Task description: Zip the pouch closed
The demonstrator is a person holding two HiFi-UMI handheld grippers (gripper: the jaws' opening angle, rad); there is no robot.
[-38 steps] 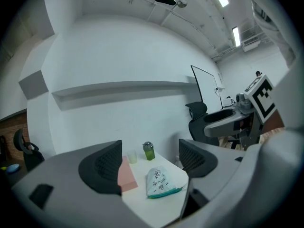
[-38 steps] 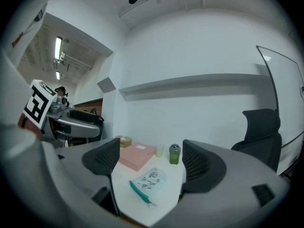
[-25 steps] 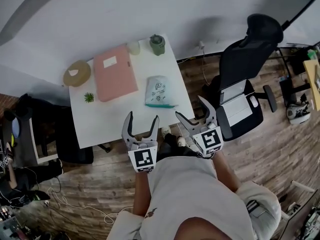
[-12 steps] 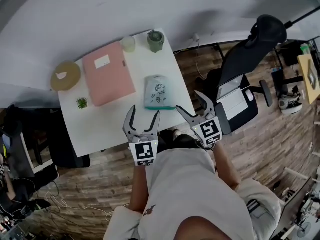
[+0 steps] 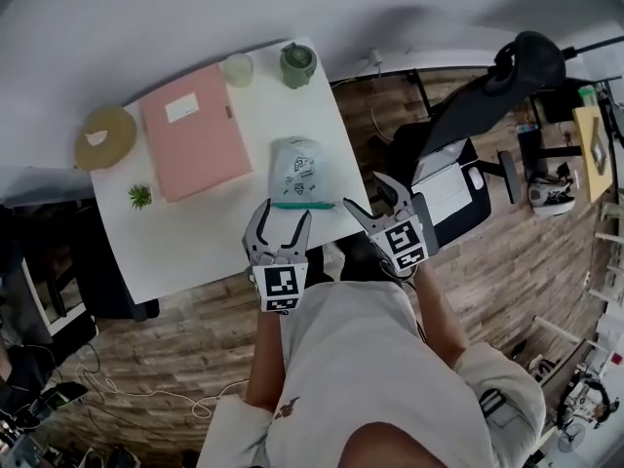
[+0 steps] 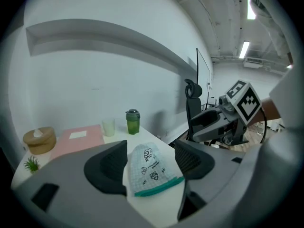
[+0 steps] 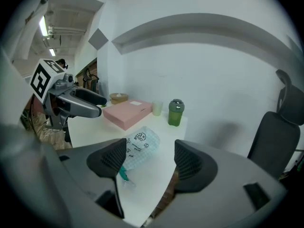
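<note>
A pale checked pouch with printed doodles and a teal zip edge lies near the front right corner of the white table. The teal edge faces me, and the zip's pull sticks out at one end. My left gripper hovers just short of that edge. Its jaws are closing and nothing is between them, with the pouch lying ahead. My right gripper hangs off the table's right corner. It is also closing on nothing, and the pouch sits ahead to its left.
A pink folder, a tan round box and a small plant fill the table's left half. A pale cup and a green bottle stand at the back. A black office chair is close on the right.
Both grippers have sunk and come forward toward the pouch's teal edge. Their jaws have narrowed a little.
</note>
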